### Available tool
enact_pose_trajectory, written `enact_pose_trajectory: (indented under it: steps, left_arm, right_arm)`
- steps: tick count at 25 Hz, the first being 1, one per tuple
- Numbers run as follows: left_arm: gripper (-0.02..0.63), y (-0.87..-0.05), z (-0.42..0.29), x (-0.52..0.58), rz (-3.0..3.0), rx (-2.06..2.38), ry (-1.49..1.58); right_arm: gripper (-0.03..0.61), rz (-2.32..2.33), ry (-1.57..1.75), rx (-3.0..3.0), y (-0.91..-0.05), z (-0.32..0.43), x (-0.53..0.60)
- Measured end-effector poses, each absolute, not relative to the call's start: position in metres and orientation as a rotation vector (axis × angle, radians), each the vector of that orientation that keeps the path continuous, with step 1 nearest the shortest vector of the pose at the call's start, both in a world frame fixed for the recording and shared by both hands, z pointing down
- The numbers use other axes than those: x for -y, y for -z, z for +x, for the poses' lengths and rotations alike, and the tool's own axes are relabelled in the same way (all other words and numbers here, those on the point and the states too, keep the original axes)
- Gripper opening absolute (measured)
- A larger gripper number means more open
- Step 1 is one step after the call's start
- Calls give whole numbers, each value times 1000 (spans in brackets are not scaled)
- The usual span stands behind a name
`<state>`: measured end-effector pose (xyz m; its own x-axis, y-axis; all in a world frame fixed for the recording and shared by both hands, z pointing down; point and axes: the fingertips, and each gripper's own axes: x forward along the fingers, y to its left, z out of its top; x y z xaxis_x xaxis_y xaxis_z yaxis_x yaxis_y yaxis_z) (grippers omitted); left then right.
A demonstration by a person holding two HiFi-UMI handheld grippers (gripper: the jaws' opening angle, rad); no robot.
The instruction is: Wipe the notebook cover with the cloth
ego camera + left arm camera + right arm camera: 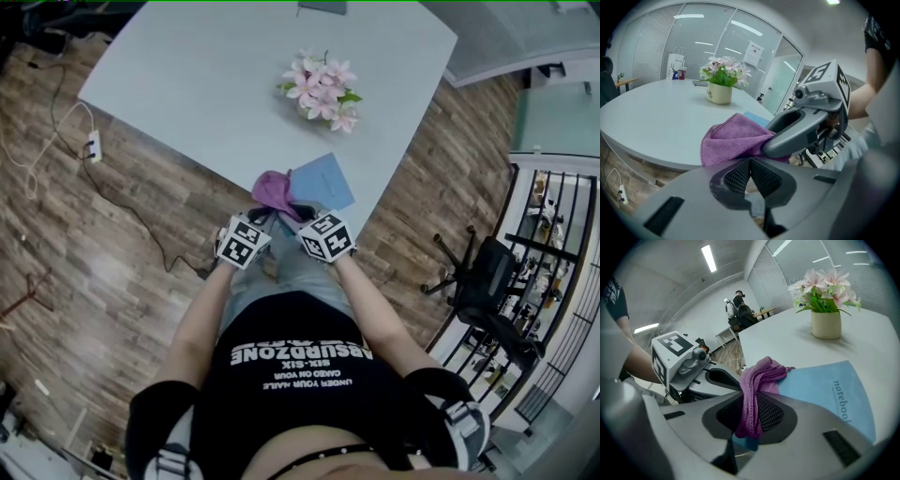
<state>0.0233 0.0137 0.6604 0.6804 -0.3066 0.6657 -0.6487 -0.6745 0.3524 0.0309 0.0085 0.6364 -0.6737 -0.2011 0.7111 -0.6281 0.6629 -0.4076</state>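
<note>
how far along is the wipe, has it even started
Done: the right gripper is shut on the purple cloth. In hand: the cloth sits bunched at the edge of the blue notebook on the table. Left: wiping the cover, most of which lies bare; no stroke across it shows. The left gripper is shut and empty.

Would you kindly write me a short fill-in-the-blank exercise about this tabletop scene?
The right claw is shut on the purple ____.
The notebook has a ____ cover.
The left claw is shut on ____.
The pot holds pink ____.
Missing: cloth; blue; nothing; flowers.
</note>
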Motion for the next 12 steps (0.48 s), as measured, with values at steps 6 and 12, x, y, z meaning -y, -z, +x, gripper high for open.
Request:
enact_pose_trajectory:
  steps: [6, 12]
  left_arm:
    - [17, -659, 23, -14, 2315, 726, -780]
    - [17, -659, 23, -14, 2319, 721, -784]
  right_arm:
    - [80, 631, -905, 2239, -636, 39, -23]
    - [80, 636, -875, 2229, -636, 42, -17]
